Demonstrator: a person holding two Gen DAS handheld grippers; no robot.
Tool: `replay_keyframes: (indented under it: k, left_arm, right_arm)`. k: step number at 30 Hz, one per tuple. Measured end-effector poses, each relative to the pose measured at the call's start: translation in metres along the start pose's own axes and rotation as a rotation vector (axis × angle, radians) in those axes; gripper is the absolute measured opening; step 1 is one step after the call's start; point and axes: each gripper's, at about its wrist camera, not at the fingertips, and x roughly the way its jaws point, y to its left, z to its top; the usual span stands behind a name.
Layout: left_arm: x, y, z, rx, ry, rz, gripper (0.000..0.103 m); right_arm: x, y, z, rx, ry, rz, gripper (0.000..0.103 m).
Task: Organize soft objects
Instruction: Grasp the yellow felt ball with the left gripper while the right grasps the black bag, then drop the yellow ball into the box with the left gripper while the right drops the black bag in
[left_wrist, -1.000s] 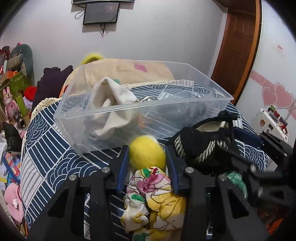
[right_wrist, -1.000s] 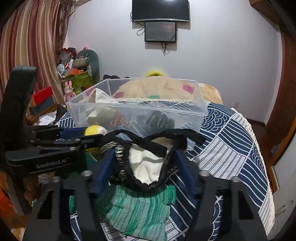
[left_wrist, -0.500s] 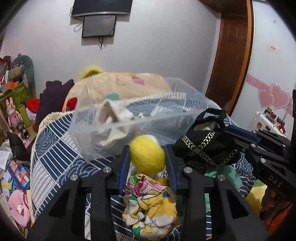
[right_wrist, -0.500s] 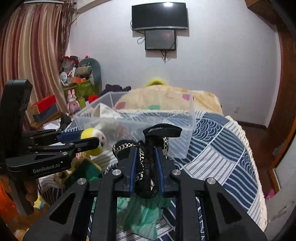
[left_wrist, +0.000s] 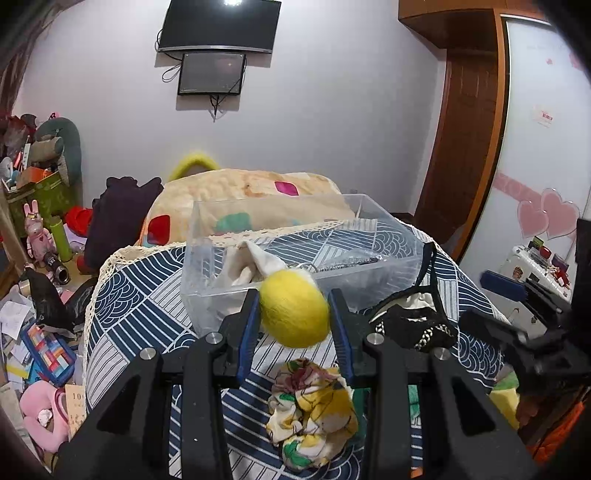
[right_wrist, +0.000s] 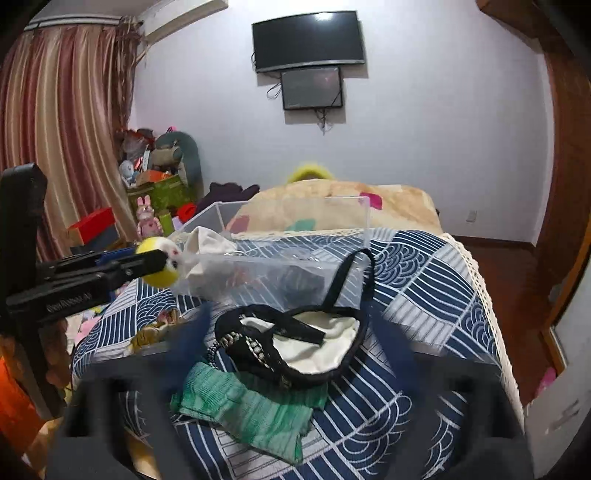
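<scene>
Blue-and-white patterned bedcover (right_wrist: 424, 280) carries everything in play. On it, at 12 o'clock from both grippers, stands the clear bin (left_wrist: 295, 258), which holds a cream cloth (left_wrist: 255, 266) and some dark items behind its wall.

Black pouch (right_wrist: 295, 343): half a second ago it hung pinched in the right gripper (right_wrist: 295, 354). It now lies open-mouthed on the bedcover, its strap looped up against the bin wall, partly on top of the green cloth (right_wrist: 243, 410). The right gripper's fingers appear as a blur, spread wide to either side of the pouch with nothing between them. Judgement: the pouch was released short of the bin, so that item is not yet sorted and needs a fresh grasp.

Floral cloth (left_wrist: 314, 402): bunched on the bedcover at 6 o'clock from the ball, under the left gripper.

Yellow ball (left_wrist: 293, 308): clamped between the pads of the left gripper (left_wrist: 293, 314). Compared with a second ago it sits higher, now level with the bin's near rim and just in front of it; from the right wrist view it is at 9 o'clock, touching or just beside the bin corner. Judgement: this item is near delivery; a short advance toward 12 o'clock over the rim, then parting the fingers, should place it in the bin.
</scene>
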Motion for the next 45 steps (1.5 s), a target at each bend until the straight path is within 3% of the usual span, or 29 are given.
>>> replay_keyframes:
  k: [6,14,15,17,20,25,36,45]
  left_arm:
    - [-0.009,-0.002,-0.005,0.008,-0.007,-0.002,0.037]
    - [-0.016,-0.004,-0.009,0.018,-0.012,-0.011,0.037]
    - [-0.016,-0.004,-0.009,0.017,-0.013,-0.011,0.037]
    - [-0.016,-0.004,-0.008,0.016,-0.014,-0.013,0.037]
    - [-0.018,-0.003,-0.007,0.010,-0.020,-0.011,0.037]
    - [-0.021,-0.002,-0.003,0.008,-0.036,-0.005,0.037]
    - [-0.016,-0.001,0.022,0.021,-0.075,-0.005,0.037]
    - [0.018,-0.004,0.037,0.054,-0.031,-0.015,0.037]
  right_arm:
    - [0.020,0.005,-0.009,-0.032,0.079,0.002,0.100]
    - [0.059,-0.013,-0.014,0.070,0.176,0.047,0.099]
    - [0.060,-0.015,-0.014,0.077,0.176,0.050,0.095]
    - [0.062,-0.016,-0.014,0.073,0.187,0.057,0.060]
    - [0.060,-0.016,-0.018,0.073,0.195,0.042,0.031]
    - [0.043,-0.015,-0.016,0.072,0.154,0.033,0.016]
    - [-0.005,-0.001,0.031,0.001,-0.053,0.021,0.013]
    - [0.005,0.013,0.075,-0.063,-0.155,-0.007,0.013]
